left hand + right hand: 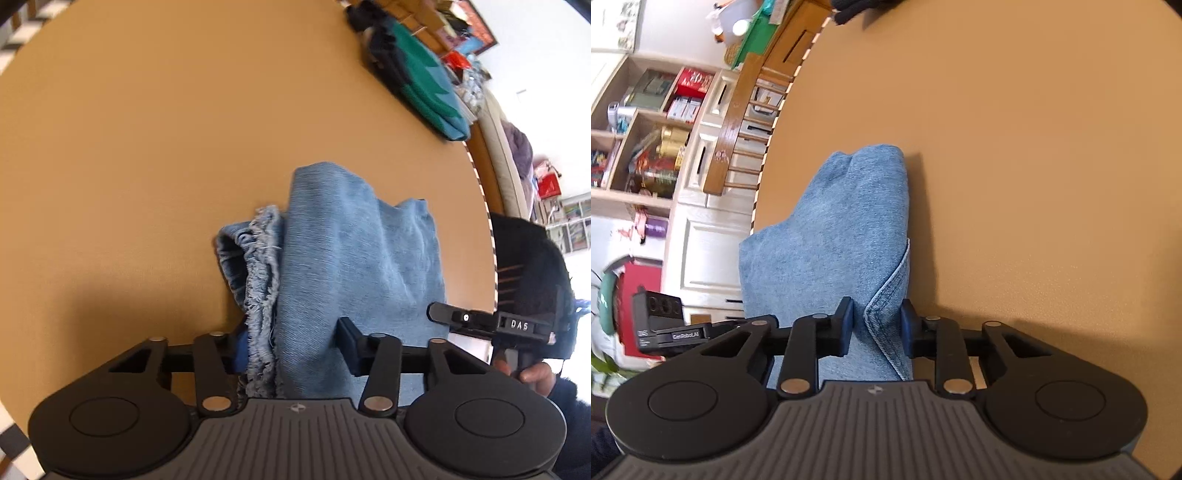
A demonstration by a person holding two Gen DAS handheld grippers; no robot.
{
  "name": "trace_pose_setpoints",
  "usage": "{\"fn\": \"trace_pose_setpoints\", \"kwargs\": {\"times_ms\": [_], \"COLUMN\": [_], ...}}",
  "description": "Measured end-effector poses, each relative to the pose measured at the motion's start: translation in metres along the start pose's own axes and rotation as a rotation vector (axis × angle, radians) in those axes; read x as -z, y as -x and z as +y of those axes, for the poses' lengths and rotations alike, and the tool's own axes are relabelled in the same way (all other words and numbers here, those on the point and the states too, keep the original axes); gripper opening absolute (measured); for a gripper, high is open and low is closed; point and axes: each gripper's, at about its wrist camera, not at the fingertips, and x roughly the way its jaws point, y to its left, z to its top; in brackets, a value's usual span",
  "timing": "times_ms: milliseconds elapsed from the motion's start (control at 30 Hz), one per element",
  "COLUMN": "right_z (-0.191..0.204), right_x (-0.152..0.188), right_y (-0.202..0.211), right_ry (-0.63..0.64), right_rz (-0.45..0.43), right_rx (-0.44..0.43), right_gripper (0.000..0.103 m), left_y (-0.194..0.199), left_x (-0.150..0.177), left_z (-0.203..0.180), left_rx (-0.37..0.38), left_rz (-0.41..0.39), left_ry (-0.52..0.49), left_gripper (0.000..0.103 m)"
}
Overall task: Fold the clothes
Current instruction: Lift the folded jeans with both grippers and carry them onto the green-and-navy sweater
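Both grippers mid-fold on the denim garment over the table. Left gripper fingers pinch the frayed end, right gripper fingers pinch a stitched hem. Next, likely: lay both ends down level, edges aligned.

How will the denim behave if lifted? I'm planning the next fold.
The denim will likely droop between the left gripper and right gripper, as its soft bends suggest. Bunched layers look fairly heavy. Its frayed hem may snag.

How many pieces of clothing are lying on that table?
2 for sure: blue jeans near the edge, with both grippers around the fabric, and a folded green and blue garment at the far side. A dark item behind it may be another.
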Motion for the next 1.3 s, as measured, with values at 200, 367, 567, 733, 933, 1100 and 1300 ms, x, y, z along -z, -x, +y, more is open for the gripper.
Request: {"fn": "trace_pose_setpoints", "kwargs": {"times_ms": [200,367,567,733,933,1100,1300], "right_z": [0.008,0.012,0.018,0.026,0.034,0.047,0.067], "right_x": [-0.001,-0.005,-0.012,-0.026,-0.053,-0.094,-0.167], "right_y": [0.003,0.013,0.029,0.044,0.062,0.087,0.128], "right_ry": [0.014,0.029,0.057,0.077,0.100,0.118,0.149], "right_rz": [-0.009,-0.021,-0.036,-0.052,-0.073,-0.112,-0.168], "right_rx": [0.007,0.010,0.013,0.018,0.025,0.019,0.004], "right_gripper": [0.022,0.022,0.021,0.021,0.021,0.021,0.021], "left_y": [0.015,0.016,0.014,0.019,0.022,0.028,0.037], "left_x": [0.004,0.009,0.008,-0.001,-0.025,-0.063,-0.135], "left_z": [0.003,0.006,0.001,-0.009,-0.033,-0.068,-0.125], "left_rx": [0.031,0.076,0.119,0.151,0.170,0.174,0.159], "left_rz": [-0.029,-0.053,-0.073,-0.093,-0.120,-0.167,-0.231], "left_ry": [0.031,0.087,0.119,0.117,0.112,0.091,0.038], "left_gripper": [0.033,0.030,0.027,0.026,0.026,0.026,0.026]}}
